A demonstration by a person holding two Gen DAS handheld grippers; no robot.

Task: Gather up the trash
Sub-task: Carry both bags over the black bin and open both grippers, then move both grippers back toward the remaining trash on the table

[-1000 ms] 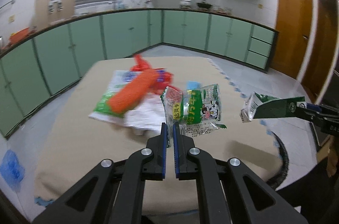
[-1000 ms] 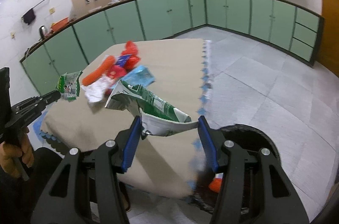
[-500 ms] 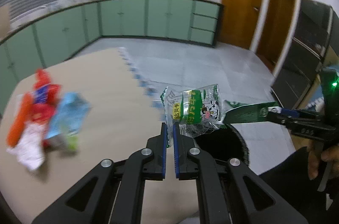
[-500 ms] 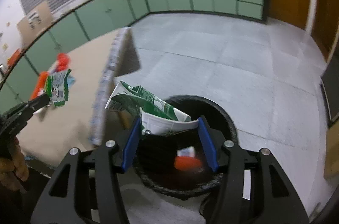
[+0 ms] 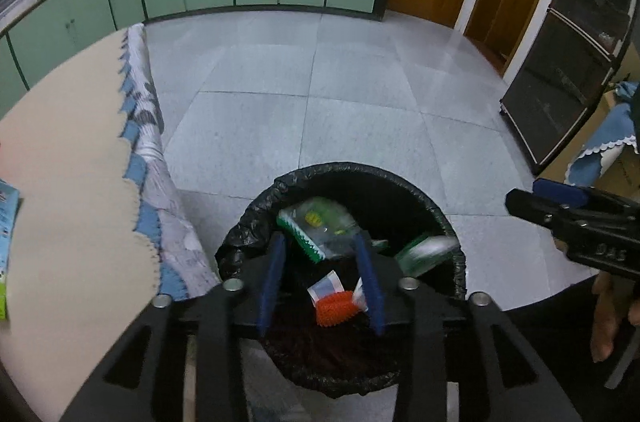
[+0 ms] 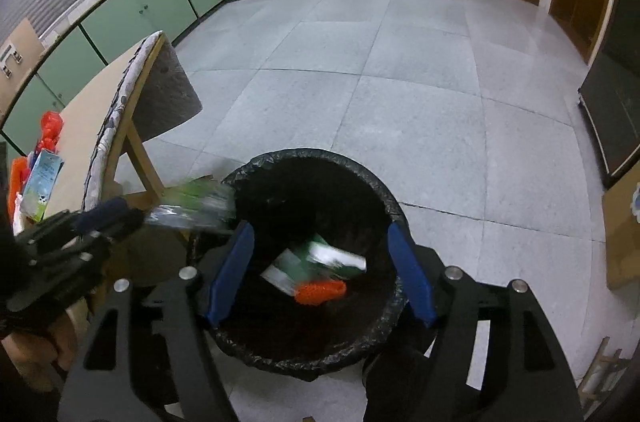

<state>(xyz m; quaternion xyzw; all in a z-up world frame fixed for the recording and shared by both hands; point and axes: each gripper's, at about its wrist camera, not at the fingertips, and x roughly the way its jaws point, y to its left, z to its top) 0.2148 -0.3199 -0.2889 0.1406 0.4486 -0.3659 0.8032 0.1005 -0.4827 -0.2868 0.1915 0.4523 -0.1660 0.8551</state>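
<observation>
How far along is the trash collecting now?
Done: a green carton and an orange piece lie in the black bin. In hand: nothing; left tongs and right tongs are open, a blurred wrapper at the bin's mouth. Left: several packets on the table.

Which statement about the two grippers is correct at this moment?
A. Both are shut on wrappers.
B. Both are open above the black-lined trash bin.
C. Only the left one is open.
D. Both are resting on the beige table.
B: in each wrist view the blue-padded fingers stand wide apart, left gripper and right gripper, with the black-lined trash bin directly below and nothing between them.
</observation>
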